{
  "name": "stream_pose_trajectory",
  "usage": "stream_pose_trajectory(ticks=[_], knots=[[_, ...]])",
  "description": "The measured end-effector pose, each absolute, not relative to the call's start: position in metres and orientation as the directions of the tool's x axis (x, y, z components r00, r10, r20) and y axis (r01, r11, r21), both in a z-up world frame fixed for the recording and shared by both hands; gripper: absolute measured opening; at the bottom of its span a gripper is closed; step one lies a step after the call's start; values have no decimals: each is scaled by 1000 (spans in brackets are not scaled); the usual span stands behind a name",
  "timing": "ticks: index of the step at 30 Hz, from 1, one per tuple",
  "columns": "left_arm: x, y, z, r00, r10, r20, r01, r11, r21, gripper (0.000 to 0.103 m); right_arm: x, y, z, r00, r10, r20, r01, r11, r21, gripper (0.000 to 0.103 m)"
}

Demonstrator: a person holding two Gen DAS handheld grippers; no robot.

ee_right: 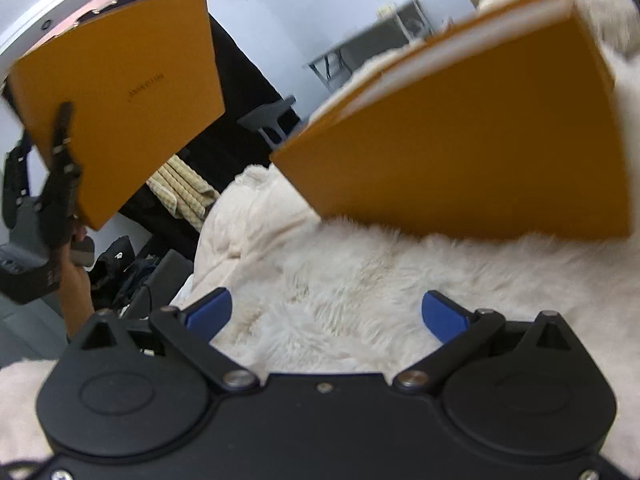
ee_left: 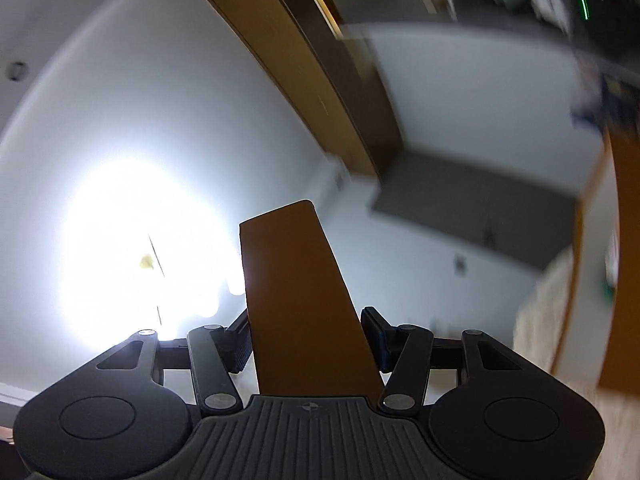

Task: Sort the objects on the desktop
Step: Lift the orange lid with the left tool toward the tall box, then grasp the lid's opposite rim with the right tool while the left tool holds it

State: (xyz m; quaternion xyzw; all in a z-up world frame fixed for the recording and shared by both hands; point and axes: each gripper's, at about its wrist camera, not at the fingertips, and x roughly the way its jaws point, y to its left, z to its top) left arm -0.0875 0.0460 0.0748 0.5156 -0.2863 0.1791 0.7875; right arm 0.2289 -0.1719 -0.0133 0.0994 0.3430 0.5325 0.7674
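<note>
A: Okay, left gripper [ee_left: 306, 340] — fingers clamped on the thin orange-brown hardcover notebook [ee_left: 296, 292], held by its lower edge, raised in the air and tilted up toward the ceiling.

B: Right gripper [ee_right: 326, 312]?

A: Blue-padded fingers spread wide, nothing between them, hovering over the white shaggy fur throw [ee_right: 340, 280]. A second thick orange-covered book [ee_right: 472, 140] lies on that throw, well ahead.

B: Tips?

A: Grip's near one edge, so I'd keep it firm and swing slowly; set it square on the other book.

B: Text?

A: Small embossed line on the raised cover, unreadable.
</note>
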Motion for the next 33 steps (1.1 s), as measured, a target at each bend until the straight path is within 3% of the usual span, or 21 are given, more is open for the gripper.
stream_pose_trajectory(ticks=[5,7,14,17,19,20,22,25,27,28,30,33], knots=[[-113,38,98,737,-183,651,-393,667,633,50,217,-227,22,418,827,-377,-779,539,319,103],[-113,44,110,730,-260,632,-210,795,569,50,217,-255,31,510,777,-368,-735,616,283,103],[-133,65,106,606,-457,651,255,887,386,50,214,-319,47,719,618,-317,-583,785,208,103],[-91,90,83,617,-485,620,450,864,228,49,215,-337,49,736,614,-285,-564,789,244,103],[-26,121,45,664,-546,511,631,775,9,50,218,-338,47,736,611,-291,-558,791,251,103],[-12,125,34,682,-551,480,640,768,-27,50,219,-338,45,735,610,-295,-555,792,254,103],[38,136,-23,775,-540,328,612,771,-176,55,223,-336,40,725,615,-310,-558,789,258,103],[56,158,-61,831,-463,309,552,759,-347,62,225,-331,35,705,627,-331,-577,778,247,103],[51,154,-59,860,-425,282,496,825,-270,69,226,-325,32,690,638,-342,-592,769,240,103],[47,150,-56,872,-402,277,467,853,-232,84,227,-320,30,679,646,-347,-601,762,241,103],[40,137,-51,904,-328,275,371,920,-123,103,230,-313,24,659,664,-352,-616,746,254,103],[35,115,-46,917,-327,229,336,942,1,103,236,-306,14,620,697,-360,-633,716,294,103]])
